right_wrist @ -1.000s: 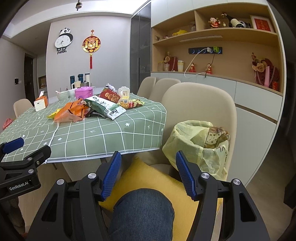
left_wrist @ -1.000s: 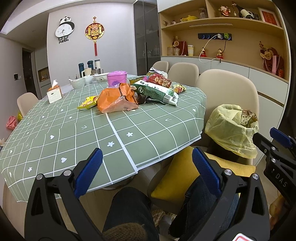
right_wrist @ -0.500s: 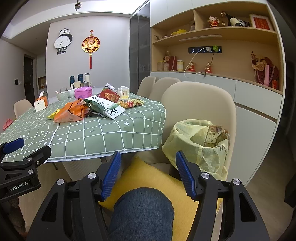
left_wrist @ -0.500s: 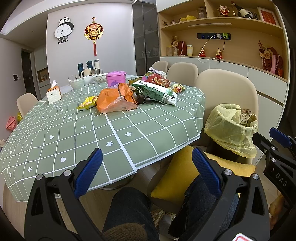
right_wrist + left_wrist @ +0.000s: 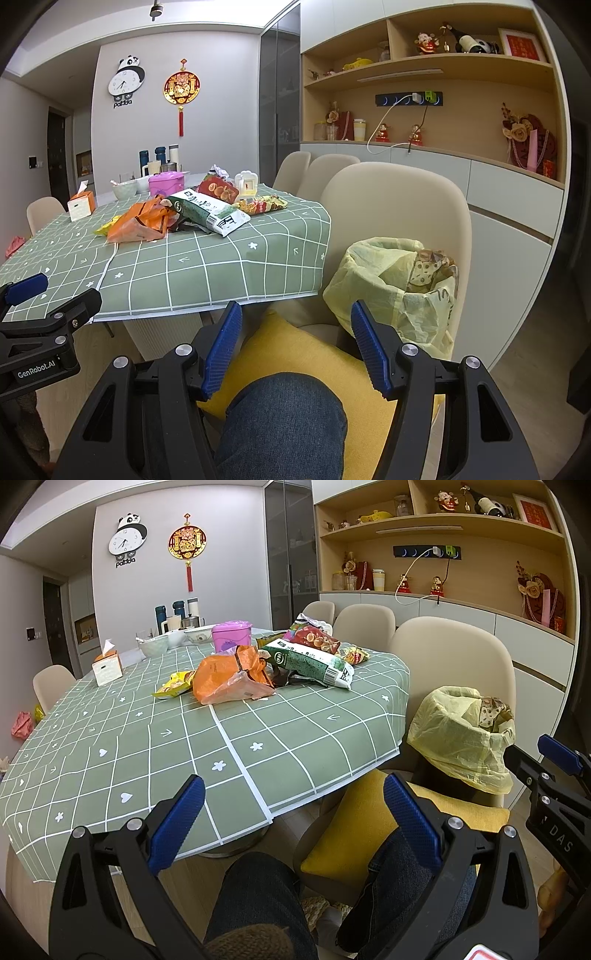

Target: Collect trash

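Snack wrappers lie piled on the green checked tablecloth (image 5: 280,738): an orange bag (image 5: 225,675) (image 5: 142,221), a green and white packet (image 5: 306,662) (image 5: 207,210), a red snack bag (image 5: 314,638) (image 5: 218,188) and a yellow wrapper (image 5: 173,685). A bin lined with a yellow bag (image 5: 461,734) (image 5: 399,284) stands on the beige chair at the right, with paper inside. My left gripper (image 5: 291,805) is open and empty, low before the table's near edge. My right gripper (image 5: 295,339) is open and empty above a yellow cushion (image 5: 295,347), left of the bin.
A person's knees in jeans (image 5: 280,417) sit under both grippers. Farther back on the table stand a pink box (image 5: 232,635), a tissue box (image 5: 107,666), bowls and flasks. Beige chairs (image 5: 391,206) ring the table; shelves and a cabinet fill the right wall.
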The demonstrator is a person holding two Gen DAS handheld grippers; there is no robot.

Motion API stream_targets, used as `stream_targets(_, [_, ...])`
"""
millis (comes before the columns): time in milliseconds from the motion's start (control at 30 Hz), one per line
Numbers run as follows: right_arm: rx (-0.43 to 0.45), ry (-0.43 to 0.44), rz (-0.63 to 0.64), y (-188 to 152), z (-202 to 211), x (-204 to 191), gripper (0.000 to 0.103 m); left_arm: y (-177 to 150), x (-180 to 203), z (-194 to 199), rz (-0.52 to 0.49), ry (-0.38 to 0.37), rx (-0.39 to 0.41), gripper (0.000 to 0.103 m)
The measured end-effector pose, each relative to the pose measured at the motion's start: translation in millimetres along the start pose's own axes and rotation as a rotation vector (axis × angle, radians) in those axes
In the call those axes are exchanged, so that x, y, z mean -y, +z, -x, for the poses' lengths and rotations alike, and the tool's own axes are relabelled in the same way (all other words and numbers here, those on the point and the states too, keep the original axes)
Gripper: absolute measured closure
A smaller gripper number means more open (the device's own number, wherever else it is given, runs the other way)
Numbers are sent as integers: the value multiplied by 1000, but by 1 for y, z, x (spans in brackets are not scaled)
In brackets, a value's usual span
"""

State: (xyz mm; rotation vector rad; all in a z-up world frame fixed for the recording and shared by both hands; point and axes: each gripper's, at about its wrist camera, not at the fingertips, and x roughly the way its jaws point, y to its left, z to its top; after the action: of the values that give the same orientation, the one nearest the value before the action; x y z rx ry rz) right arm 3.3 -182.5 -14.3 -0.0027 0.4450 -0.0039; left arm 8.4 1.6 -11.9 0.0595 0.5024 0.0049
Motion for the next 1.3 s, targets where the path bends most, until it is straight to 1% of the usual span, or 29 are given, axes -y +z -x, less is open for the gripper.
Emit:
stream_targets(567, [0,-2,2,-1,0,0,45,-1,0,-1,2,-8,-5,10])
stream_targets(667, [-4,-3,0,-2,-2,1,45,-1,-2,-5,8,-14,-20,10])
stream_targets(733, [-7,-4,2,-2,-5,1,45,1,-5,-9,7,-16,-33,10])
stream_targets(867, [-15,-1,32,5,-18,-2,45,15,-18,-18,-16,-10,-22,10])
stream_targets(967, [-14,10,54,17,-32,-5,45,37,-41,-30,-17,-39,-39,10])
stream_targets(1033, [-20,36,60,26,-46,-8,45,51,-58,-39,-31,-58,-36,10])
stream_targets(1133, [-52,92,81,42,-77,-17,45,72,-90,-63,-50,-117,-74,10])
stream_targets(1167, [-53,101,87,47,-84,-20,45,80,-107,-74,-42,-138,-93,10])
stream_targets(1233, [-45,115,98,60,-98,-28,45,92,-132,-89,-4,-149,-112,10])
stream_targets(1267, [-39,117,102,68,-107,-33,45,98,-147,-97,25,-144,-117,10])
stream_targets(1300, [-37,121,100,74,-113,-38,45,105,-167,-108,60,-118,-121,10])
